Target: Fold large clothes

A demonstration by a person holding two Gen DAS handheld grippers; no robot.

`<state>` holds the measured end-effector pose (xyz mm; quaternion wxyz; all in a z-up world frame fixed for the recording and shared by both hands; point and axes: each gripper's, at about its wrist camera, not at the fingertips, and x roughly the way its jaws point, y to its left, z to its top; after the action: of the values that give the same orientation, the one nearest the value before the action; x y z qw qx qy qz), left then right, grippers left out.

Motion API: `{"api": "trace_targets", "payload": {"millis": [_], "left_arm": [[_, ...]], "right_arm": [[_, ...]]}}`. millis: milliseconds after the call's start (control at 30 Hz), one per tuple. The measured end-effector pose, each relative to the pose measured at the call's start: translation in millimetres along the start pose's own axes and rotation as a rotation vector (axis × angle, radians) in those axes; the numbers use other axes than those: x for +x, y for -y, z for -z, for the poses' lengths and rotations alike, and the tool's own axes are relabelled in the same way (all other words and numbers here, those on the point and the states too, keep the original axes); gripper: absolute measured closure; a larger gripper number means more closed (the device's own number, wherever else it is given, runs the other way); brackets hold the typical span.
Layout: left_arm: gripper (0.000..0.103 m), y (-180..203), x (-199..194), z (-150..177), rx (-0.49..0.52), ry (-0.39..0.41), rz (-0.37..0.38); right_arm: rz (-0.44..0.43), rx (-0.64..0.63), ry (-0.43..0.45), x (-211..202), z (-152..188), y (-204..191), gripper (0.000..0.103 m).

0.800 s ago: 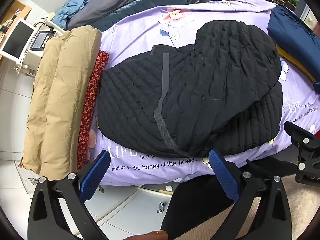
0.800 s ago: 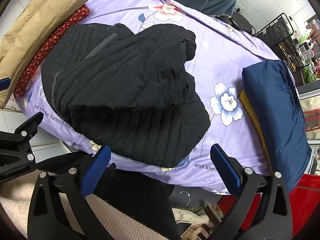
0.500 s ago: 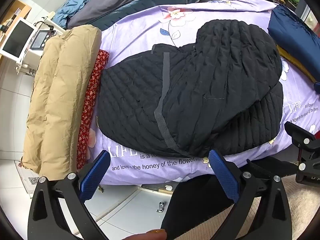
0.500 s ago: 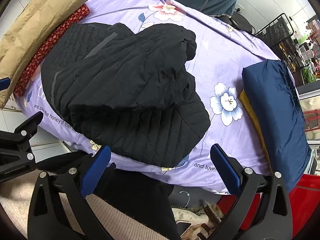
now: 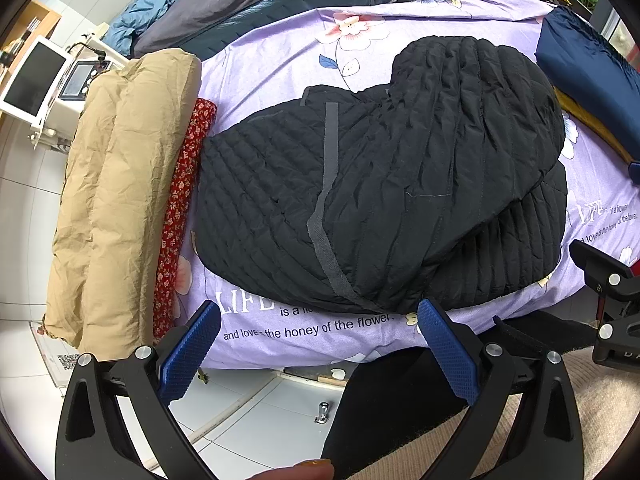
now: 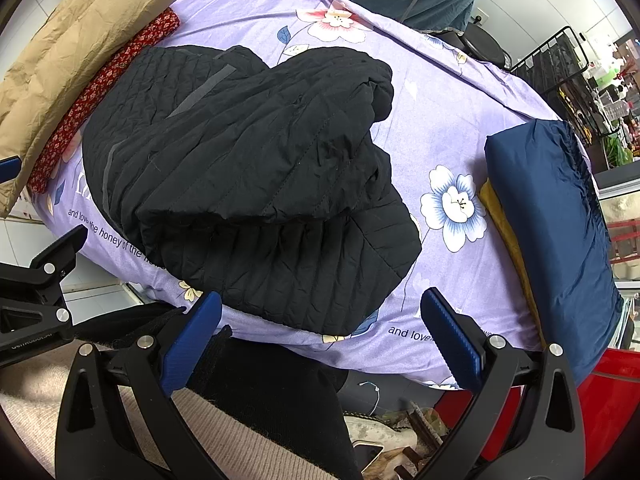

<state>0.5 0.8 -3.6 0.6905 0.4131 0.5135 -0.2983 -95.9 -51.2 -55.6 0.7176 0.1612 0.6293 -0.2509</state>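
Observation:
A black quilted jacket [image 5: 380, 184] lies folded in layers on the purple flowered sheet [image 5: 432, 16] of a table; it shows as well in the right wrist view, jacket [image 6: 248, 168] on sheet [image 6: 448, 112]. My left gripper [image 5: 320, 344] hangs open above the table's near edge, with nothing between its blue pads. My right gripper [image 6: 320, 332] is open too, above the jacket's near right corner, and holds nothing. Each gripper's black frame shows at the edge of the other's view.
A folded beige coat [image 5: 116, 200] and a red flowered cloth [image 5: 180, 208] lie left of the jacket. A navy folded garment [image 6: 560, 240] over a yellow one [image 6: 508, 220] lies at the right. Grey and blue bedding [image 5: 256, 4] is heaped behind. White floor tiles [image 5: 256, 404] show below.

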Motion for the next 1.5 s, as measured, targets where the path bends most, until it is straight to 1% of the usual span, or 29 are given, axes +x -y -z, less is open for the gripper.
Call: {"api": "trace_targets", "payload": {"millis": [1500], "left_arm": [[0.006,0.7,4.8,-1.7,0.0,-0.011,0.006]], "right_arm": [[-0.002,-0.002,-0.004,-0.5,2.5,0.1,0.005]]}}
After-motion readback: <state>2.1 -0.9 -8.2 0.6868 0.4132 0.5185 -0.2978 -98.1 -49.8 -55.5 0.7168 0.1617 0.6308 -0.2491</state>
